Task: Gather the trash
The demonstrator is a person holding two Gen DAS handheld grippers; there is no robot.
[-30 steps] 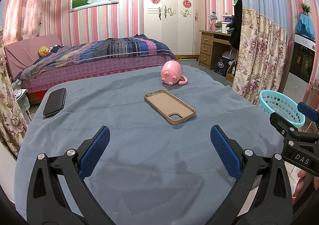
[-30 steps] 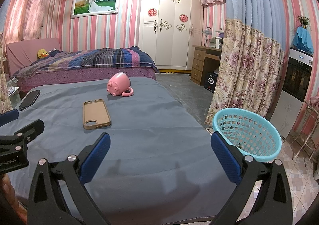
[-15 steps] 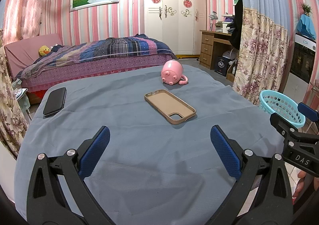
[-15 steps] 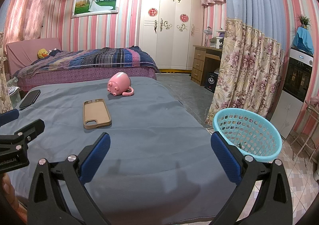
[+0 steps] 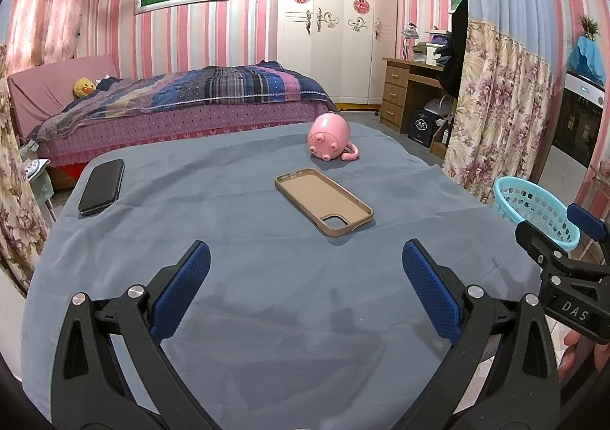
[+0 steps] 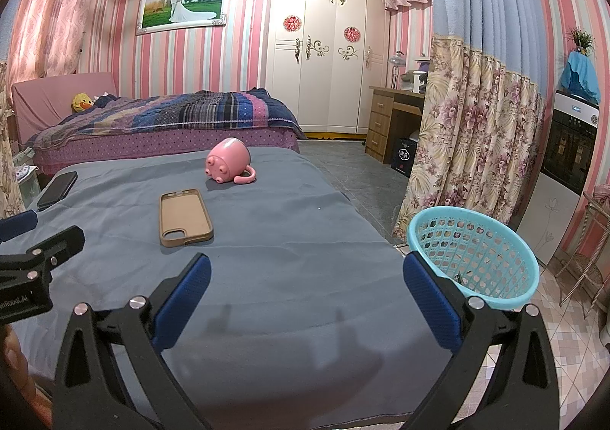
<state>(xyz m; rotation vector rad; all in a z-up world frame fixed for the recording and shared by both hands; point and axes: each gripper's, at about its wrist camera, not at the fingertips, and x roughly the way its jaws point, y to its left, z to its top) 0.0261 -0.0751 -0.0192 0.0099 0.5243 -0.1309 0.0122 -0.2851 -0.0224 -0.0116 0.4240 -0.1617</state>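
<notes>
Both of your tongs hang low over the near edge of the table (image 5: pixel 267 315), which is draped in a blue-grey cloth, and both are spread wide with nothing between the blue pads. The left tongs (image 5: pixel 305 289) look straight down the middle of the cloth; the right tongs (image 6: pixel 307 290) sit just beside them, angled toward the table's right edge, so the turquoise plastic mesh basket (image 6: pixel 472 258) on the tiled floor stands just beyond the right pad. The basket standing on the floor close against that edge reads as the drop point for the trash.

On the cloth I see no obvious scrap. What lies there is a tan, empty phone case (image 5: pixel 324 201) lying open side up near the middle, a pink pig-shaped mug (image 5: pixel 329 138) tipped on its side with its handle toward the right, just beyond the case, and a black phone (image 5: pixel 102 186) flat by the far left edge, well apart from the rest. Through the mesh something small and dark lies at the basket's bottom; I cannot tell what it is.

My reading is that either the trash is already in the basket, or you are poised before the first pick. Keeping the pads wide and level with the cloth suits a flat grab: if the case is the target, you would need to get a pad under its raised rim, since it lies flush.
</notes>
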